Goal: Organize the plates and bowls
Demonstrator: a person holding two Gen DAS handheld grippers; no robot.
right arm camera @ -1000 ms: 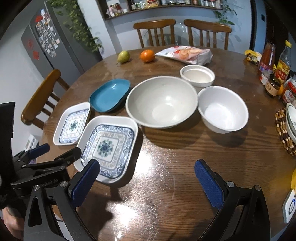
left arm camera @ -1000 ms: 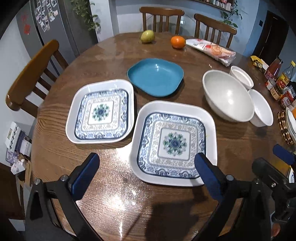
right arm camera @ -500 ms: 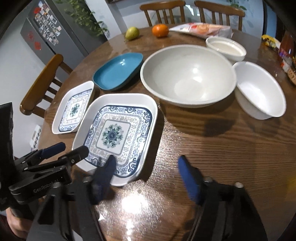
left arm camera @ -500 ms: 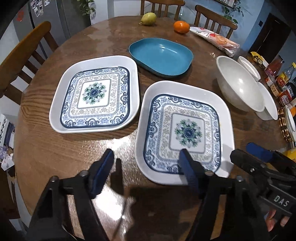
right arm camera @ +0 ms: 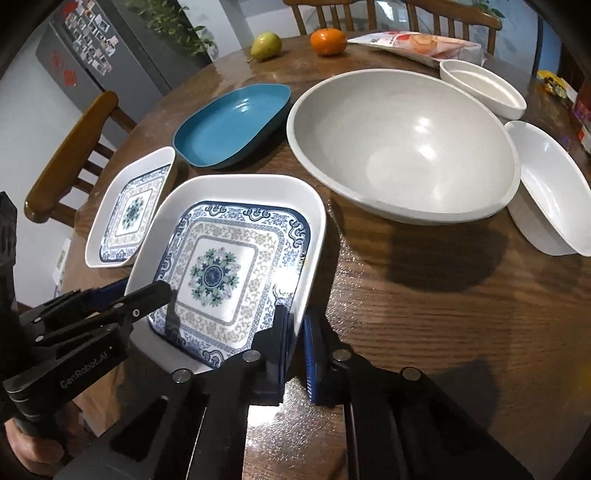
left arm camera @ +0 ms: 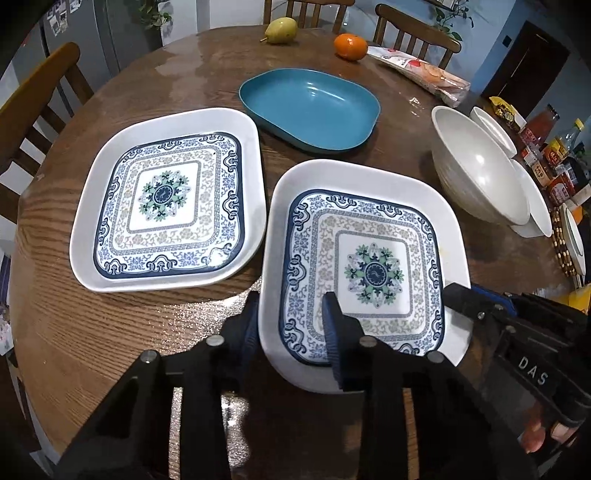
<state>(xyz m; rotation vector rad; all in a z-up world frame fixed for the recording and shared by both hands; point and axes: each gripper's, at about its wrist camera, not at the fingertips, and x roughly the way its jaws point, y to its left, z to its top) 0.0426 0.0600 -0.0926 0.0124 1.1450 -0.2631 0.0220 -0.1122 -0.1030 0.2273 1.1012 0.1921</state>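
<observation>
Two square white plates with blue patterns lie on the round wooden table. My left gripper (left arm camera: 291,314) is shut on the near left rim of the nearer patterned plate (left arm camera: 369,254). My right gripper (right arm camera: 295,325) is shut on the same plate's (right arm camera: 229,258) near right rim. The second patterned plate (left arm camera: 170,199) lies to its left, also in the right wrist view (right arm camera: 129,210). A blue oval dish (left arm camera: 310,107) sits behind them. A large grey bowl (right arm camera: 399,144), a white bowl (right arm camera: 550,184) and a small white dish (right arm camera: 484,88) stand on the right.
A pear (left arm camera: 280,31), an orange (left arm camera: 351,46) and a snack packet (left arm camera: 421,72) lie at the far edge. Sauce bottles (left arm camera: 554,155) and a beaded trivet (left arm camera: 563,243) crowd the right edge. Wooden chairs (left arm camera: 37,96) surround the table.
Both grippers moved forward and down to the nearer patterned plate and went from wide open to shut on its near rim, one at each side.
</observation>
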